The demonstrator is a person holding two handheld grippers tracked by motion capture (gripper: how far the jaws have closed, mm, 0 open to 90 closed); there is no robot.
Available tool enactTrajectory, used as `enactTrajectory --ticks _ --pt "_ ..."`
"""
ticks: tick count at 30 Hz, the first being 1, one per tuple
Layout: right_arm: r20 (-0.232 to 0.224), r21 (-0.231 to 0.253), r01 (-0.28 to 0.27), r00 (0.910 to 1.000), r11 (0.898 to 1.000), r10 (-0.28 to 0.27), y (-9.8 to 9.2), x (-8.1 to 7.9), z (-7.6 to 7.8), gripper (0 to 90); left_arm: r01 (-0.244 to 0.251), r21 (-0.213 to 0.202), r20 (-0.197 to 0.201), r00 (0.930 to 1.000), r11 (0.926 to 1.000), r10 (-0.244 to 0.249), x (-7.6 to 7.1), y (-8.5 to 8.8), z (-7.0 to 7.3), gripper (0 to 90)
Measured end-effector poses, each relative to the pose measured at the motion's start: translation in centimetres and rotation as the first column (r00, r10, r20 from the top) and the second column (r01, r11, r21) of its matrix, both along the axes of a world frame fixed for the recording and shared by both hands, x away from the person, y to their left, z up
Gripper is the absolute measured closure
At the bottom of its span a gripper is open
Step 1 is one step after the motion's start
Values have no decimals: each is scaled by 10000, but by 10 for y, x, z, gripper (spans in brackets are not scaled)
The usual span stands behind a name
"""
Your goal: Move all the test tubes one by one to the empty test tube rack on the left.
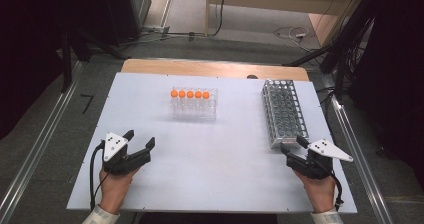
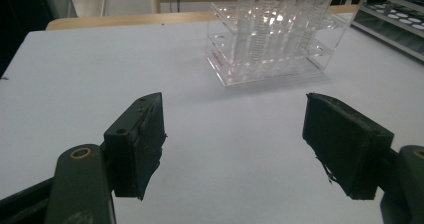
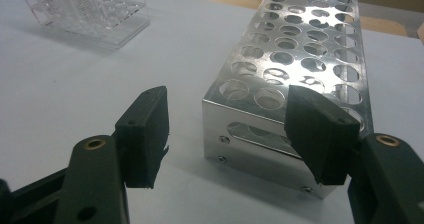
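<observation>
Metal rack (image 3: 295, 59): shiny, polished metal
Clear rack (image 2: 270, 44): glossy transparent plastic
Table (image 1: 210, 149): smooth matt white
Pads (image 2: 145, 144): matt black, possibly rubber

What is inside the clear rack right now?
The clear rack holds five tubes with orange caps, standing upright in one row. Its transparent walls show the ribbed tube bodies in the left gripper view. Whether the tubes hold anything cannot be told.
</observation>
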State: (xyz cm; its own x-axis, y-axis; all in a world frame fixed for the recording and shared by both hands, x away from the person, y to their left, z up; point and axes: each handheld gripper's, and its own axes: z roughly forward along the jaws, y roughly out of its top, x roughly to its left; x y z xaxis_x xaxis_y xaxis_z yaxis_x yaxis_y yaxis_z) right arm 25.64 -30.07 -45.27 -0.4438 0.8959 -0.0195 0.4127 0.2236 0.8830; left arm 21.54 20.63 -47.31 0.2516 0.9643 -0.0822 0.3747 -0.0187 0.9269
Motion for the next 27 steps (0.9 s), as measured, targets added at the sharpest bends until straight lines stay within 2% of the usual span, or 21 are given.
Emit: enactTrajectory --ticks 12,27 --pt "-27 119 505 9987 9987 -505 -22 -10 -2 328 -662 68 11 9978 9978 662 -9 21 -5 249" --pt "-123 150 1121 9936 9936 -1119 -45 -17 -8 327 -936 37 108 9956 9956 935 -24 33 -7 248"
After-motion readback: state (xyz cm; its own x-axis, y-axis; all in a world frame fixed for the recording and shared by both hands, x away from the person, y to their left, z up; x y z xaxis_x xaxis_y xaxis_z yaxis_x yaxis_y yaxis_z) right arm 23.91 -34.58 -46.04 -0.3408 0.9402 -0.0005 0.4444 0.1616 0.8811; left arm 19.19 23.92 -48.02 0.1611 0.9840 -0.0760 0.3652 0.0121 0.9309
